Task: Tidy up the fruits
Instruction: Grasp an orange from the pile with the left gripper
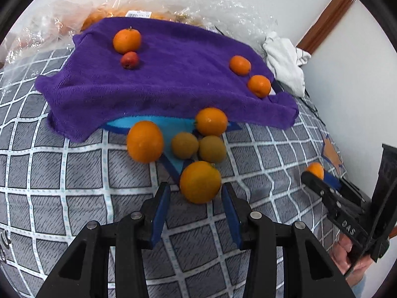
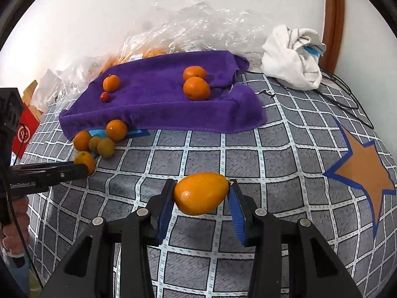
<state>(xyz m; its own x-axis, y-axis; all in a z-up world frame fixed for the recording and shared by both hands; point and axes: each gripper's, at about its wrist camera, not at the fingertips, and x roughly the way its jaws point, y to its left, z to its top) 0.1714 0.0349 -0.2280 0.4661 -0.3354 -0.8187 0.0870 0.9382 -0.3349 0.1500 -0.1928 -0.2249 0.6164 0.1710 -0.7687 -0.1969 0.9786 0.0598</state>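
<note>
Right gripper (image 2: 201, 193): clamped on an oval orange (image 2: 200, 193), blue pads pressing its two ends, carried clear above the checked bedcover (image 2: 248, 149). Probably bound for the orange star mark (image 2: 364, 173) to its right, a likely sorting spot.

Left gripper (image 1: 196, 193): jaws apart, nothing held; nearest round orange (image 1: 200, 181) just ahead of the tips, lying on the cover, not pinched. Seemingly lined up for the next pick.

Loose cluster beyond that orange, around a pale blue mark (image 1: 173, 144) partly hidden under the towel edge: large orange (image 1: 145, 141) at left, two dull yellow-green fruits (image 1: 184, 145) and (image 1: 212, 148) touching side by side, another orange (image 1: 211, 121) against the towel hem. Grouping suggests a second sorting spot, though the mark's full shape cannot be told.

Purple towel (image 1: 173, 79): draped over a low raised block, serving as a shelf. On top, left: orange with stem (image 1: 127, 40) and small red fruit (image 1: 129, 60) just beside it. On top, right: two small oranges (image 1: 239, 65) and (image 1: 259, 86), near each other.

Behind: crumpled clear plastic bag (image 1: 173, 5) with more orange fruit inside, against the wall. White cloth (image 1: 285, 59) bunched at the far right corner.
</note>
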